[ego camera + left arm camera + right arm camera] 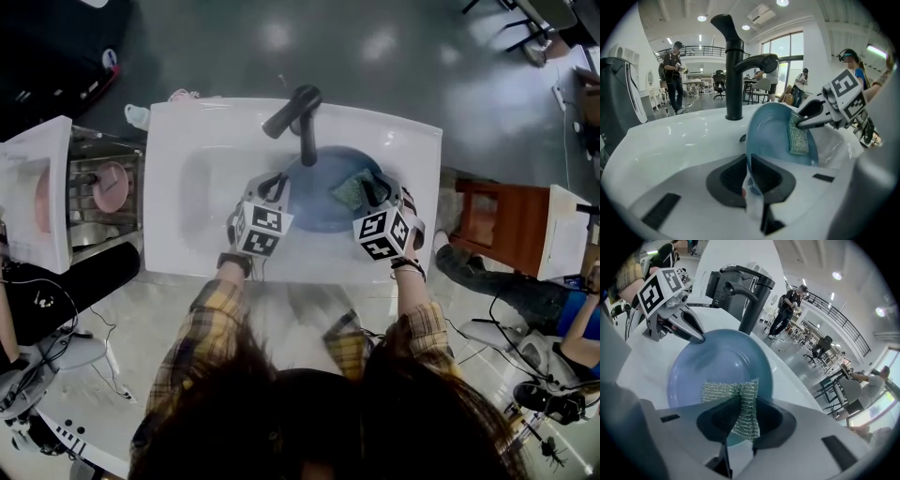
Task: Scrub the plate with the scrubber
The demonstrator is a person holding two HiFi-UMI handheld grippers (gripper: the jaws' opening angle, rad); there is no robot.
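A blue plate stands tilted in the white sink, under the black tap. My left gripper is shut on the plate's left rim; in the left gripper view the rim runs edge-on between the jaws. My right gripper is shut on a silver-green mesh scrubber, which lies flat against the plate's face. In the right gripper view the scrubber hangs pinched between the jaws, and the left gripper shows at the plate's far rim.
A dish rack with a pink plate stands left of the sink. A brown stool and a seated person's leg are at the right. Cables lie on the floor at both sides. People stand far behind.
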